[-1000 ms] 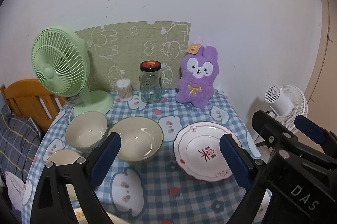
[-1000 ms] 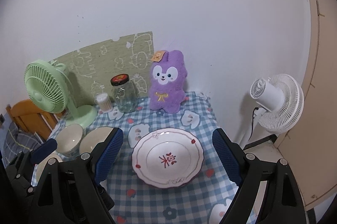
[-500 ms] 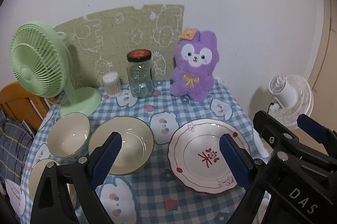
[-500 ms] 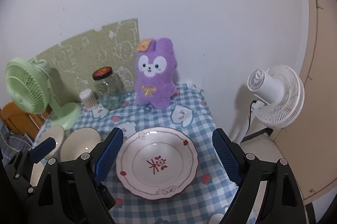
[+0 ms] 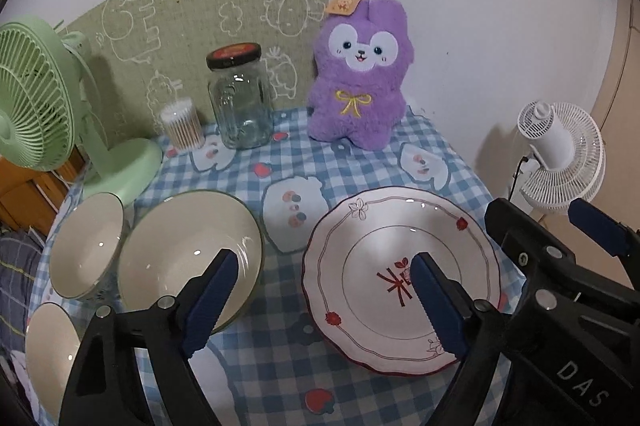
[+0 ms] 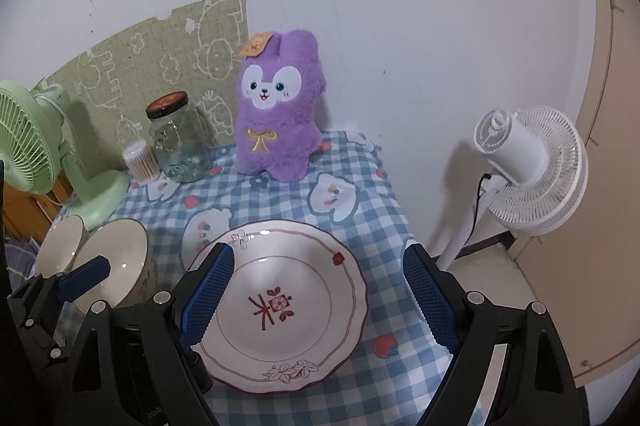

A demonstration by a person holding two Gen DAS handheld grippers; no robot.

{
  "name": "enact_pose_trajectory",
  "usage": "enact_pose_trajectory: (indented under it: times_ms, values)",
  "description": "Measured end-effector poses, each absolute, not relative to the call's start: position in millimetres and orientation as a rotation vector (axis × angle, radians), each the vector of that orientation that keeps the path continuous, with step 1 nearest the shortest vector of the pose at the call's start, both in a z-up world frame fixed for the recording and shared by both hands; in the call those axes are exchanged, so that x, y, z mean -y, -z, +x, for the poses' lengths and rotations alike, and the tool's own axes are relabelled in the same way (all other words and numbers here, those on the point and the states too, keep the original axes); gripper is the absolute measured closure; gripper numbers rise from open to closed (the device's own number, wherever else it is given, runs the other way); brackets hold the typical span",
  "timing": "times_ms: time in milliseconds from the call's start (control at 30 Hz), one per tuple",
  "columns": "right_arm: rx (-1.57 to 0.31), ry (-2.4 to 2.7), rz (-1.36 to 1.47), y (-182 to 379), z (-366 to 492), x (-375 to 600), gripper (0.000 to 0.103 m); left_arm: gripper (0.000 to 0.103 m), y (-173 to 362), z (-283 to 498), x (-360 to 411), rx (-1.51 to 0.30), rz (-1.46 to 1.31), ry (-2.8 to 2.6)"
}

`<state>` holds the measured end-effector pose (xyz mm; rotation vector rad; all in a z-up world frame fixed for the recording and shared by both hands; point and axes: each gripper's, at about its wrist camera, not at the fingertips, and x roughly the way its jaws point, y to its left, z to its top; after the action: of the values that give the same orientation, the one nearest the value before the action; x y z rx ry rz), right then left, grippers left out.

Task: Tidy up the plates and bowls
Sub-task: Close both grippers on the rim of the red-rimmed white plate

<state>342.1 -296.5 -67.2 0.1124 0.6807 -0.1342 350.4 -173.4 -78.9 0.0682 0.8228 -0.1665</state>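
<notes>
We see our left claw (image 5: 320, 298) closing, though its blue pads are spread wide with nothing pinched, above the gap between the large bowl (image 5: 184, 258) and the plate (image 5: 400, 266). Our right claw (image 6: 320, 300) hangs spread over that same plate (image 6: 280, 302), empty too. We count one plate and three bowls on the checked table (image 5: 360, 161): the large bowl, a smaller bowl (image 5: 86, 246) touching its left side, and a third bowl (image 5: 50, 354) at the near left edge. Farther back stand one glass jar (image 5: 240, 105), one tub of cotton swabs (image 5: 182, 123), one purple plush (image 5: 360, 81) and one green fan (image 5: 36, 97); one white fan (image 6: 528, 169) stands beyond the table
</notes>
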Motion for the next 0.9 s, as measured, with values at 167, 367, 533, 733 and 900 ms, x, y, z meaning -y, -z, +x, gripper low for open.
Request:
enact_pose_trajectory:
  times_ms: [167,367,533,733,900]
  values:
    - [-0.706,0.147,0.125,79.7,347.7,303.1,0.014,0.022,90.7,355.3,177.7,-0.860,0.069,0.185]
    - [-0.727,0.156,0.122,89.8,351.2,306.7,0.015,0.032,106.4,361.1,180.6,-0.895,0.060,0.185]
    - [-0.747,0.164,0.113,97.6,353.9,307.8,0.015,0.046,118.2,364.8,180.2,-0.933,0.045,0.200]
    - [-0.780,0.168,0.112,110.0,360.6,309.6,0.023,0.052,129.1,369.2,183.5,-0.966,0.063,0.190]
    - [-0.806,0.178,0.122,120.9,364.4,312.7,0.032,0.057,130.5,373.0,180.8,-0.967,0.075,0.175]
